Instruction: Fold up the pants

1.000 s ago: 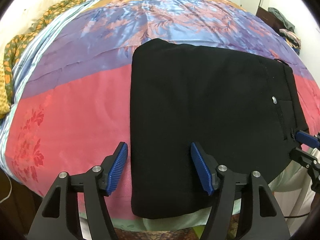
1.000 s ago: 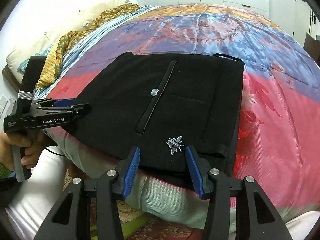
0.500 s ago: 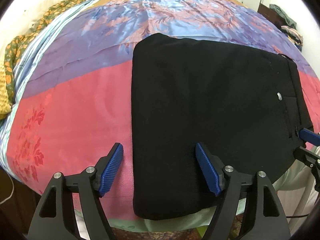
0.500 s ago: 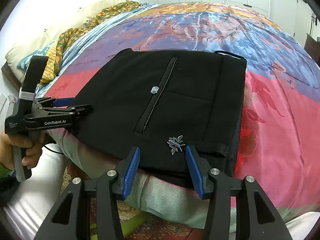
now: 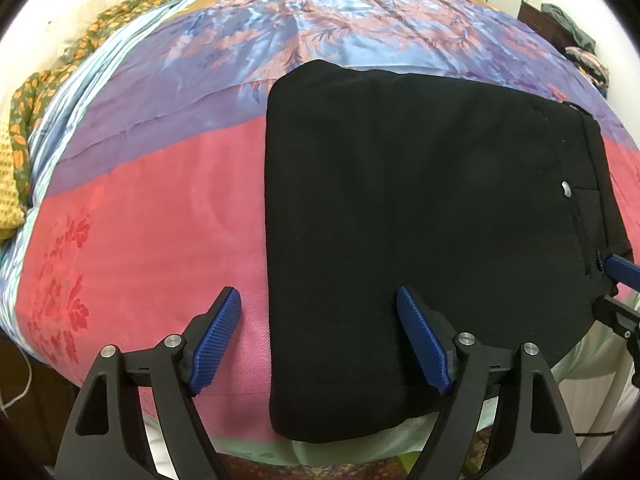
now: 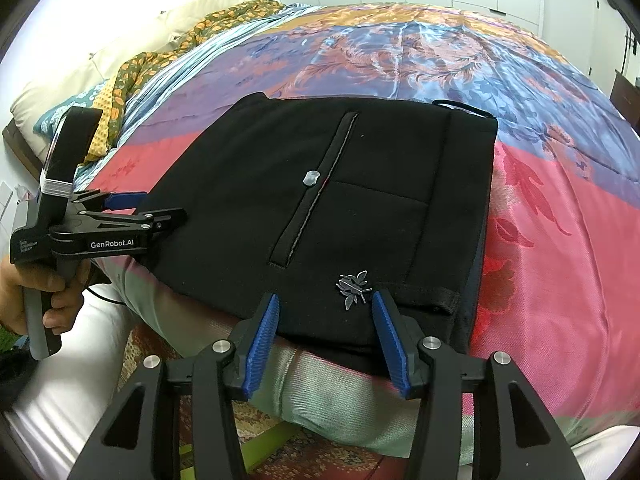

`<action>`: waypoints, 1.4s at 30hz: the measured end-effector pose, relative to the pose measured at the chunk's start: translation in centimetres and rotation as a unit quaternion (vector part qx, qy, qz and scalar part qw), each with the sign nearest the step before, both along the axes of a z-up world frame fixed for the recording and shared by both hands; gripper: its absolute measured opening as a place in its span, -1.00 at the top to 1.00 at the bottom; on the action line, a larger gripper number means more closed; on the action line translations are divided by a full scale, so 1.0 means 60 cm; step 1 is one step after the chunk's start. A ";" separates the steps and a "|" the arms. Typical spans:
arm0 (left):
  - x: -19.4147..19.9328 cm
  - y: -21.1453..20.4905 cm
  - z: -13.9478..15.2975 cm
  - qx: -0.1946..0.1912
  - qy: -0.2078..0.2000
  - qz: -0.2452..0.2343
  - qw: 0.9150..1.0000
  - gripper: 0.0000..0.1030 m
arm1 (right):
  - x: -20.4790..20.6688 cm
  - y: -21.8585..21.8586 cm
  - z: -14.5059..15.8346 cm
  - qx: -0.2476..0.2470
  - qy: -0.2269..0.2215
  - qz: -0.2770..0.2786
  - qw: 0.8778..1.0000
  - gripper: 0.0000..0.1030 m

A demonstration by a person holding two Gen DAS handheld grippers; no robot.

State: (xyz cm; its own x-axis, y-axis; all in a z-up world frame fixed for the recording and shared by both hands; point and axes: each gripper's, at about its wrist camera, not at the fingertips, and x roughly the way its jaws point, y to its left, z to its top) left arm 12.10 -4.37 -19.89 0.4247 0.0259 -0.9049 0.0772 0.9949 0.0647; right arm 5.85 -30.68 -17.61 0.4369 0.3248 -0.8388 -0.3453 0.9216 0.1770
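We keep the left tool [image 5: 318, 340] clear while its jaws open over the pants' [image 5: 420, 220] 7 o'clock corner; the right tool [image 6: 326, 336] hangs open, gripping nothing.

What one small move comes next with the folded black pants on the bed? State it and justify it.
Probably lift both grippers away. The black pants already lie as a flat folded rectangle on the bedspread; the left gripper is opening and straddles only their side edge without pinching, and the right gripper grips nothing.
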 end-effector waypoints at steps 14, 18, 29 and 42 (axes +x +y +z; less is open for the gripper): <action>0.000 0.002 -0.001 -0.004 0.004 0.001 1.000 -0.61 | -0.005 0.022 -0.005 -0.025 -0.010 0.025 0.999 -0.35; 0.000 0.001 -0.002 -0.003 0.004 0.001 1.000 -0.61 | -0.004 0.018 -0.004 -0.015 -0.007 0.022 1.000 -0.35; 0.000 0.000 -0.001 -0.003 0.005 0.001 1.000 -0.62 | -0.005 0.018 -0.004 -0.012 -0.006 0.022 1.000 -0.35; 0.001 -0.001 -0.001 -0.005 0.006 0.002 1.000 -0.62 | -0.005 0.018 -0.004 -0.013 -0.006 0.022 1.000 -0.35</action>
State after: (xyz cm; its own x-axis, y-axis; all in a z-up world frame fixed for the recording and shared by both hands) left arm 12.14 -4.43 -19.97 0.4132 0.0194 -0.9104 0.0736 0.9958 0.0546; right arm 5.55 -29.58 -17.87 0.4335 0.3228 -0.8414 -0.3877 0.9096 0.1493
